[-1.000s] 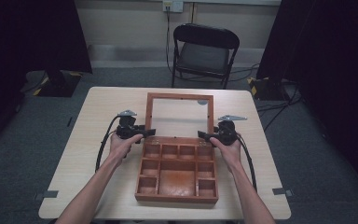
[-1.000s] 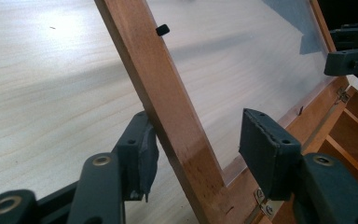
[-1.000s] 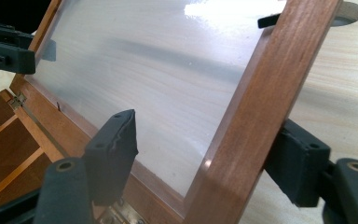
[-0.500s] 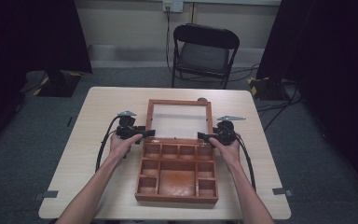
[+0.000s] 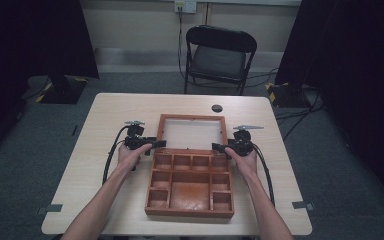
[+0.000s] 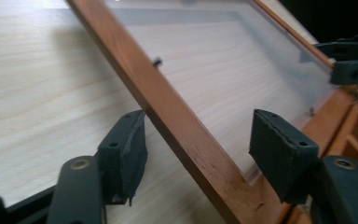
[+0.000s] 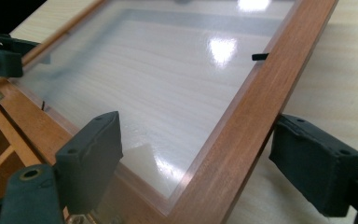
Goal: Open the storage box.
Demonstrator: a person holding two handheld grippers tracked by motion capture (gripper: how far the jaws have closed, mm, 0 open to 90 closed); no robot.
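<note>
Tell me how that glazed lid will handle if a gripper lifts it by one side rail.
The lid is probably stiff: a solid wooden frame around a clear pane. Likely to swing rather than lift free, since it seems hinged to the box. The glossy pane looks slippery and perhaps fragile, so grip the rail.

Left gripper, right gripper: jaws just opening.

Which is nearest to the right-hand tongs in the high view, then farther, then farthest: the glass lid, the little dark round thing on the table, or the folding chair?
From the right tongs:
1. Glass lid, right beside them; its frame sits between their jaws.
2. Dark round thing, on the table beyond the lid.
3. Folding chair, on the floor past the table's far edge.
</note>
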